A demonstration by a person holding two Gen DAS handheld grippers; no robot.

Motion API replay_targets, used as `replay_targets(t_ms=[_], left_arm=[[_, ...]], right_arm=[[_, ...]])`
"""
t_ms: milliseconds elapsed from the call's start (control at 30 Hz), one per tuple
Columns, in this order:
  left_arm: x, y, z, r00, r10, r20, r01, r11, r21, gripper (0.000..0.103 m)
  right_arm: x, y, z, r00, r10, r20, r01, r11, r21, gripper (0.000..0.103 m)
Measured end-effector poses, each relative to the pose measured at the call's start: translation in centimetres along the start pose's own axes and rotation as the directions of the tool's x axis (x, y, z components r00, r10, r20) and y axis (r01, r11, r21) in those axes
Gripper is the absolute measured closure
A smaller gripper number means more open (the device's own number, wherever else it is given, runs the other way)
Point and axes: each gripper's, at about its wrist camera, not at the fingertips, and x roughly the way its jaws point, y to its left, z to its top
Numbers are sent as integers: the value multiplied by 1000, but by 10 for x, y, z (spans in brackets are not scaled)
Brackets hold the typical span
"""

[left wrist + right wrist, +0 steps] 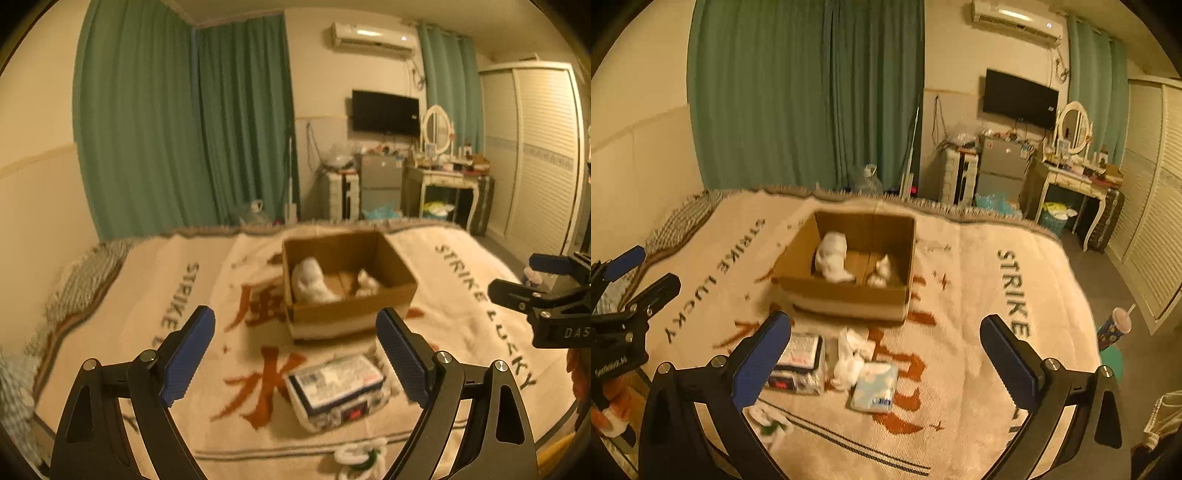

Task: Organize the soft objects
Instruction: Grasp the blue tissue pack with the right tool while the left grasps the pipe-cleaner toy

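Blue-padded, the left gripper (295, 343) hovers over the blanket (979, 280) with its jaws spread wide and nothing between them, a wrapped tissue pack (336, 387) lying just below. Further in sits the cardboard box (849, 295), holding two white soft items (833, 258). Near the box's front lie a crumpled white cloth (851, 356) and a pale packet (875, 386). The right gripper (884, 354) hangs released above them, grasping nothing.
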Motion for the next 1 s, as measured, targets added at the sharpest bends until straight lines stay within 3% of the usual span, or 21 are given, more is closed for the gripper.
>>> replay_targets(t_ms=[167, 333, 467, 600, 767, 867, 933, 1000], left_arm=[[24, -8, -46, 993, -24, -115, 12, 994, -106, 13], [50, -20, -90, 968, -64, -243, 26, 987, -156, 15], [65, -29, -114, 946, -73, -317, 17, 984, -176, 15], [67, -42, -134, 927, -99, -363, 45, 987, -154, 15], [79, -58, -148, 903, -114, -414, 78, 992, -104, 15], [90, -58, -151, 888, -131, -442, 87, 989, -119, 27], [95, -56, -153, 877, -142, -459, 92, 987, -130, 34], [96, -55, -153, 874, -153, -461, 100, 985, -138, 41]], right_arm=[[38, 1, -28, 998, 18, -58, -21, 999, -44, 0], [79, 1, -56, 988, 12, -156, -27, 995, -94, 0], [119, 5, -81, 959, -22, -283, -24, 987, -160, 1], [146, 17, -103, 926, -7, -378, -79, 974, -211, 3], [168, 22, -116, 904, 0, -428, -108, 968, -227, 14], [176, 13, -119, 892, -6, -453, -95, 976, -199, 31], [179, 5, -118, 886, 7, -464, -94, 982, -165, 48], [179, -2, -115, 881, 14, -472, -92, 986, -143, 50]])
